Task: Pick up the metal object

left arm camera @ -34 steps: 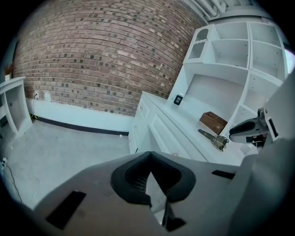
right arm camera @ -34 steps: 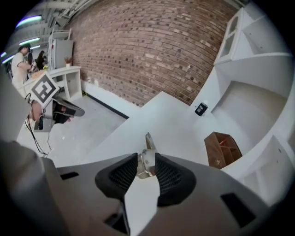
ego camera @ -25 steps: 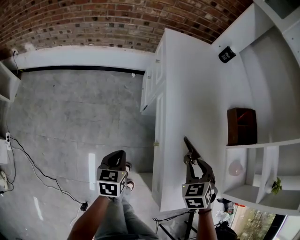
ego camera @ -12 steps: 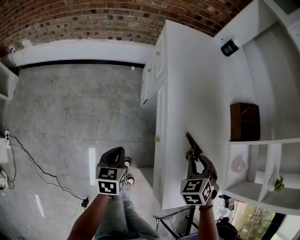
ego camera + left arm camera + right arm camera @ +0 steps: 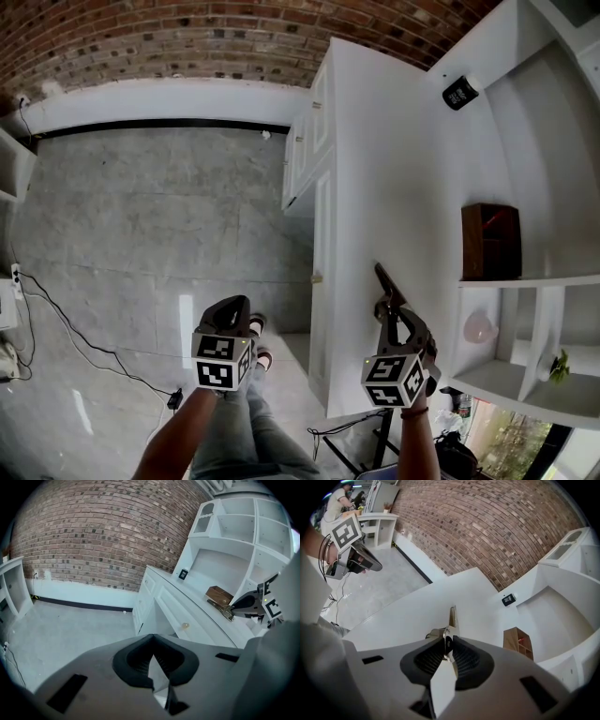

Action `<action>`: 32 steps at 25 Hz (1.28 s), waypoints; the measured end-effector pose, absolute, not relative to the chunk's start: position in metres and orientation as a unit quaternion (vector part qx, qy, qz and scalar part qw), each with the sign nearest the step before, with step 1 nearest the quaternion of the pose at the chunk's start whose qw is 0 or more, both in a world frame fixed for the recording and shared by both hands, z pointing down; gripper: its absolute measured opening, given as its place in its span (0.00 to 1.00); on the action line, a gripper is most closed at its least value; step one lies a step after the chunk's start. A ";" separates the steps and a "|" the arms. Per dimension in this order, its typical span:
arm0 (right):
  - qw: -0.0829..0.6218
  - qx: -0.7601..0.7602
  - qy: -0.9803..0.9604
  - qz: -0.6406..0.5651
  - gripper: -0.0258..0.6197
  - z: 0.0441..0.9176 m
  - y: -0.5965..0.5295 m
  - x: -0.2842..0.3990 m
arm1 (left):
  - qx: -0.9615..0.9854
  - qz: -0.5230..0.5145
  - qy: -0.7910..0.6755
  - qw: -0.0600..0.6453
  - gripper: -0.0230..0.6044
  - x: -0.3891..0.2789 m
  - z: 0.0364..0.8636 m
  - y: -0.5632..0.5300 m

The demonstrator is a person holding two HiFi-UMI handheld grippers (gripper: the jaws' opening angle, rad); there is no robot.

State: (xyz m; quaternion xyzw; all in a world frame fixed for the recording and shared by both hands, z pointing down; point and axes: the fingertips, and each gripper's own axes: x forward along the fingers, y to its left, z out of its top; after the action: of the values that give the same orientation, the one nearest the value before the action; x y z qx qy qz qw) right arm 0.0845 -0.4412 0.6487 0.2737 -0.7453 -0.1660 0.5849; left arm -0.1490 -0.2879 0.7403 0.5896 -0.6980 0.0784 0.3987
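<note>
My right gripper (image 5: 391,317) is shut on the metal object (image 5: 382,280), a slim dark metal tool that sticks out forward beyond the jaws above the white counter (image 5: 375,159). In the right gripper view the metal object (image 5: 452,618) rises from between the closed pads, its tip over the counter top. The left gripper view shows the same metal object (image 5: 220,608) held off the counter by the right gripper (image 5: 246,604). My left gripper (image 5: 232,319) hangs over the floor, left of the cabinet, jaws shut with nothing between them (image 5: 152,665).
A small wooden box (image 5: 487,242) stands on the counter by the shelf unit (image 5: 525,309). A little black clock (image 5: 459,94) sits at the counter's far end. Cabinet drawers (image 5: 314,150) face the grey floor (image 5: 141,225). A cable (image 5: 56,328) runs along the floor at left. Brick wall (image 5: 187,37) behind.
The view has shifted slightly; my right gripper with the metal object sits a little lower and nearer in the frame. The left gripper has barely moved.
</note>
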 end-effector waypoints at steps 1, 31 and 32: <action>0.585 0.273 -0.746 -0.165 0.13 0.648 -0.442 0.085 | 0.589 0.077 -0.698 0.399 0.04 -0.149 0.739 -0.288; 0.567 0.279 -0.768 -0.102 0.05 0.618 -0.469 0.085 | 0.596 0.053 -0.704 0.382 0.04 -0.180 0.677 -0.343; 0.564 0.283 -0.770 -0.098 0.05 0.615 -0.469 0.085 | 0.598 0.054 -0.703 0.381 0.04 -0.181 0.675 -0.345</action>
State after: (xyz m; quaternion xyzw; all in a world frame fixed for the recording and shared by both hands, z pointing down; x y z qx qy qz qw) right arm 0.0847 -0.4690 0.6146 0.2829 -0.7695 -0.0984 0.5641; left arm -0.1805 -0.3448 0.6745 0.5981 -0.7032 0.0542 0.3805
